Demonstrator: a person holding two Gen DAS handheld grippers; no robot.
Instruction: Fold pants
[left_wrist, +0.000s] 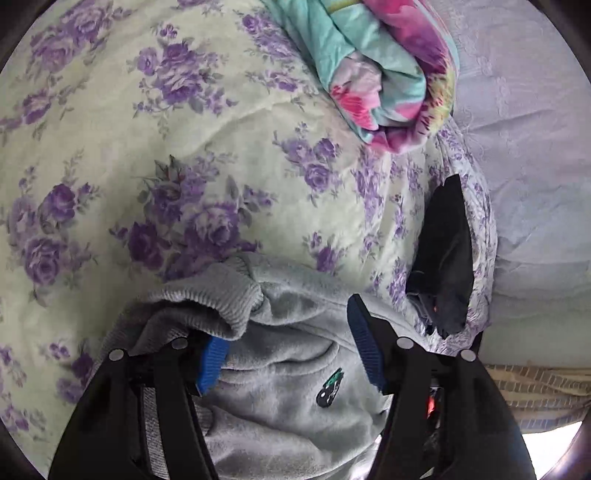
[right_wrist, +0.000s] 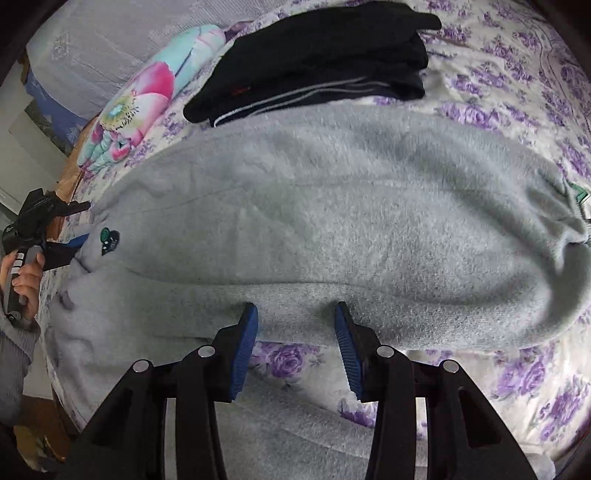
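Grey fleece pants (right_wrist: 332, 206) lie spread across a bed with a purple-flowered cover (right_wrist: 517, 92). A small green patch (right_wrist: 109, 239) marks the cloth near the left end. In the left wrist view the pants (left_wrist: 288, 406) lie bunched under my left gripper (left_wrist: 284, 332), with a ribbed band (left_wrist: 207, 295) folded over the left finger. The left jaws stand wide apart over the cloth. My right gripper (right_wrist: 295, 321) is open, its blue pads (right_wrist: 245, 343) touching the pants' near edge. The left gripper also shows in the right wrist view (right_wrist: 70, 236), held by a hand.
A stack of folded dark garments (right_wrist: 314, 62) lies beyond the pants. A rolled pink and teal blanket (right_wrist: 144, 99) lies at the far left of the bed, also in the left wrist view (left_wrist: 388, 74). The bed's edge (left_wrist: 535, 391) is at the right.
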